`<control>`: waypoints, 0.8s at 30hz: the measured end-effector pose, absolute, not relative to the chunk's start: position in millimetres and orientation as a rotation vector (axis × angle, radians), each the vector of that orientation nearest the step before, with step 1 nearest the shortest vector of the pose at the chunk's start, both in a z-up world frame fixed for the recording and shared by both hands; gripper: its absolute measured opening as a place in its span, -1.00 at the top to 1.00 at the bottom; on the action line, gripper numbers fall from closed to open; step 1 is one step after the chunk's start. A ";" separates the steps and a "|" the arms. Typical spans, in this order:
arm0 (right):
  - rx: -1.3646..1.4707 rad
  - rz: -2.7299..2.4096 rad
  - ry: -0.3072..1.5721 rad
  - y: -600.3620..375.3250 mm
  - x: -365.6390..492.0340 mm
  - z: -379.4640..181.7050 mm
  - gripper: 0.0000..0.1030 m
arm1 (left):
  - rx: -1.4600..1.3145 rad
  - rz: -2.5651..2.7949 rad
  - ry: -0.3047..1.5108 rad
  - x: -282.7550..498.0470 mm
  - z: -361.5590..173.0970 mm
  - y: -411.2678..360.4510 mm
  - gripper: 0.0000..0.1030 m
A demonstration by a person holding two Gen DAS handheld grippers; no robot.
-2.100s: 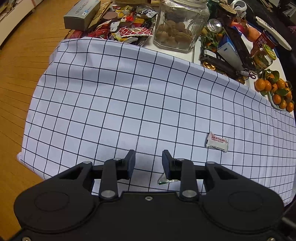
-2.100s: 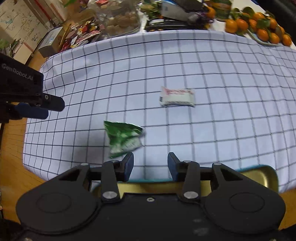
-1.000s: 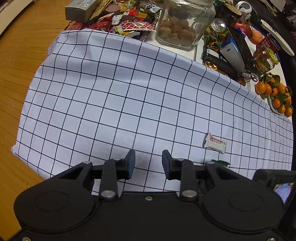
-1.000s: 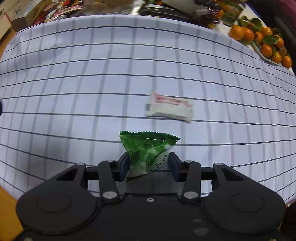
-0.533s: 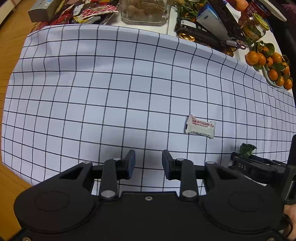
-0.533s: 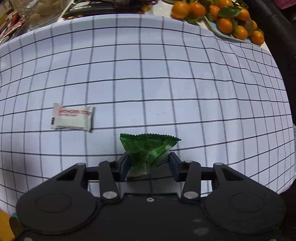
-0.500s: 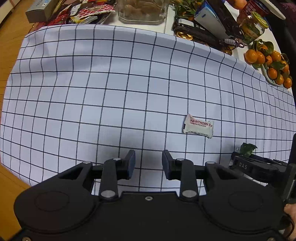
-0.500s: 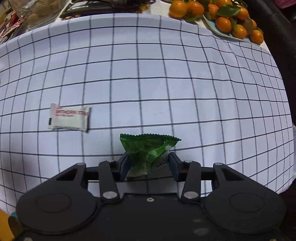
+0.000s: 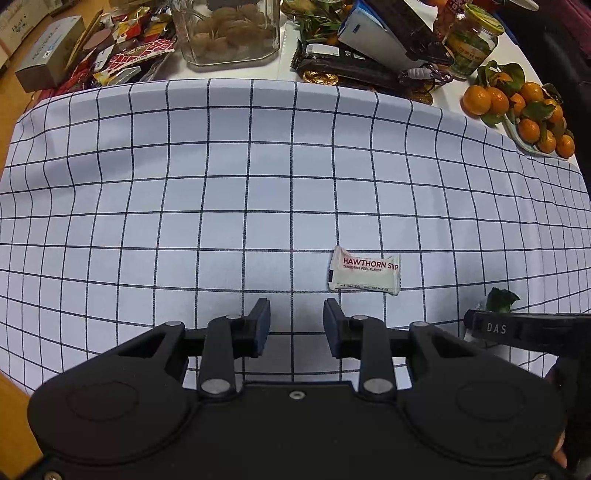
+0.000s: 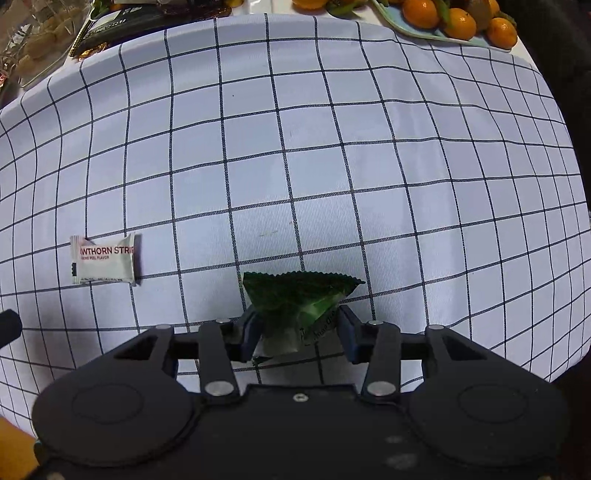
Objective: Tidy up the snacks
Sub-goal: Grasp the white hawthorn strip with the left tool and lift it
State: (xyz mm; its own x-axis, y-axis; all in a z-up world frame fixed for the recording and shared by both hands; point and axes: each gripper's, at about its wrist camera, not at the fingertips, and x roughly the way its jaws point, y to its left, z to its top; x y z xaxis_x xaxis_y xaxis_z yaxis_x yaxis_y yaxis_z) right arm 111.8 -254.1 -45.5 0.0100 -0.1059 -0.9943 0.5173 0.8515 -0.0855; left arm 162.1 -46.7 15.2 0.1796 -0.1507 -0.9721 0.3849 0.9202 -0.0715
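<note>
- Left gripper [image 9: 296, 328]: I hold its jaws parted with nothing between them; only bare checked cloth [image 9: 221, 192] shows in the gap, and the gripper points steeply down at it.
- Hawthorn strip packet [image 9: 364, 271]: it lies flat on the cloth just ahead of my left jaws and off to their right, close to the right-hand finger [image 9: 332, 325]. Its long axis runs across the left wrist view, roughly parallel to the line on which the jaws close.
- Consequence, as I judge it: to take the packet across its short side I must shift the left gripper right and forward, and probably roll the wrist so the fingers straddle the narrow width instead of the length.
- Right gripper [image 10: 297, 330]: its jaws are clamped on the green snack bag [image 10: 295, 306], which stands crumpled between the pads with its serrated top edge fanned out above them, clear of the cloth.
- From the right wrist view the hawthorn strip packet [image 10: 105, 264] sits well off to the left of the occupied jaws, so the free left gripper is both the nearer and the only available tool for it.
- In the left wrist view the right gripper [image 9: 524, 328] shows at the right edge, just beyond the packet; I judge the two tools could crowd each other if both close in there.
- Outer field: a glass jar [image 9: 229, 33], loose wrapped sweets [image 9: 122, 55] and a plate of tangerines [image 9: 517, 107] line the far table edge, well apart from the packet. No tray or bin for the snacks shows in either view.
</note>
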 end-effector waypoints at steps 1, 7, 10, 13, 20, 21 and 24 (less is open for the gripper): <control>0.337 -0.498 1.491 -255.4 114.1 -46.1 0.11 | 0.200 -0.377 1.343 164.0 13.4 -49.1 0.21; 0.282 -0.486 1.486 -227.1 112.8 -41.3 0.10 | 0.236 -0.316 1.340 182.6 1.6 -76.6 0.21; 0.270 -0.475 1.482 -219.4 109.4 -45.7 0.10 | 0.234 -0.293 1.365 192.9 -7.0 -89.5 0.21; 0.280 -0.470 1.482 -215.1 106.6 -44.9 0.10 | 0.257 -0.285 1.372 200.0 -15.4 -103.3 0.21; 0.300 -0.466 1.484 -227.0 100.2 -44.4 0.09 | 0.315 -0.220 1.396 205.1 -35.3 -114.2 0.20; 0.296 -0.463 1.484 -230.9 100.8 -44.7 0.09 | 0.324 -0.216 1.398 203.2 -37.1 -113.0 0.20; 0.294 -0.465 1.486 -232.2 101.6 -46.1 0.09 | 0.352 -0.225 1.420 193.5 -42.6 -107.3 0.20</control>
